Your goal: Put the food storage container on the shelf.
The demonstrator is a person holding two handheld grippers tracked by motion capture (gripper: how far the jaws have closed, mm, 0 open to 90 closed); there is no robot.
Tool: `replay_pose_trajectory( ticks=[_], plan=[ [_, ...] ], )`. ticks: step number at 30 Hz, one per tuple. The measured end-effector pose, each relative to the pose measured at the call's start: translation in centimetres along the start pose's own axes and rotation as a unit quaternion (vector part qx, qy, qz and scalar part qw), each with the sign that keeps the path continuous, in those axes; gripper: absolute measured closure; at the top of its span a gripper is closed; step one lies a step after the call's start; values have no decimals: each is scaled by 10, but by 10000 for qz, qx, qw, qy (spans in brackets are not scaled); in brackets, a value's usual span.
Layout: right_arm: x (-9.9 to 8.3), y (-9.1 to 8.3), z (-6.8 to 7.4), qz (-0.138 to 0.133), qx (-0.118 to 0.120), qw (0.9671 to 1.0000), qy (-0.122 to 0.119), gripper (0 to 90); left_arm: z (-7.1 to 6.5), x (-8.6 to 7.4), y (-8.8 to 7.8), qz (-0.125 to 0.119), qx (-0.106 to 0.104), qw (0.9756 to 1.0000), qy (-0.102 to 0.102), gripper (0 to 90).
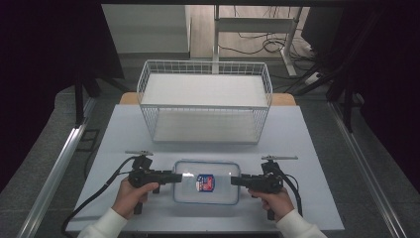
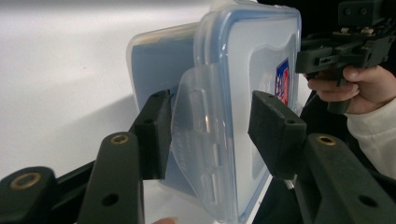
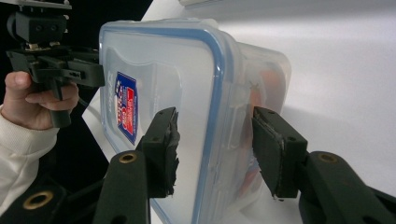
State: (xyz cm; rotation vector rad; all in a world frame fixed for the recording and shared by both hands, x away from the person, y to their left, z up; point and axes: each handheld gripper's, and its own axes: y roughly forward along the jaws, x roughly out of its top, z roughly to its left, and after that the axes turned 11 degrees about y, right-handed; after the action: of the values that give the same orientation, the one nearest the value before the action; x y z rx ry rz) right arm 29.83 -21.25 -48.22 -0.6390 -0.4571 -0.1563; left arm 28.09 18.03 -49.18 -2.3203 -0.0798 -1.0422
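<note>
High view: left gripper (image 1: 177, 177) and right gripper (image 1: 236, 181) jaws pinch the lidded container's (image 1: 206, 182) ends on the tabletop (image 1: 124, 129); next likely a level lift.

one clear lidded container (image 1: 206, 182) with one label sticker (image 1: 205, 182); one white wire basket (image 1: 205, 100); two hand-held tools, left tool (image 1: 174, 177), right tool (image 1: 236, 181); two hands; one table (image 1: 297, 148)
</note>
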Motion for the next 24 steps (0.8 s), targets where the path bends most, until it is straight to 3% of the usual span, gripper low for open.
replay_pose_trajectory(
  ticks=[8, 19, 24],
  plan=[
    [2, 0, 2, -79, 31, 10000, -51, 520, -2, 2, -1, -38, 49, 10000, 25, 506],
    [18, -2, 5, -213, 10, 9993, -316, 521, 3, 19, -1, -101, 142, 9997, 190, 504],
    [41, 4, 5, -259, -44, 9979, -586, 520, 16, 33, -1, -203, 220, 9992, 262, 503]
  ],
)
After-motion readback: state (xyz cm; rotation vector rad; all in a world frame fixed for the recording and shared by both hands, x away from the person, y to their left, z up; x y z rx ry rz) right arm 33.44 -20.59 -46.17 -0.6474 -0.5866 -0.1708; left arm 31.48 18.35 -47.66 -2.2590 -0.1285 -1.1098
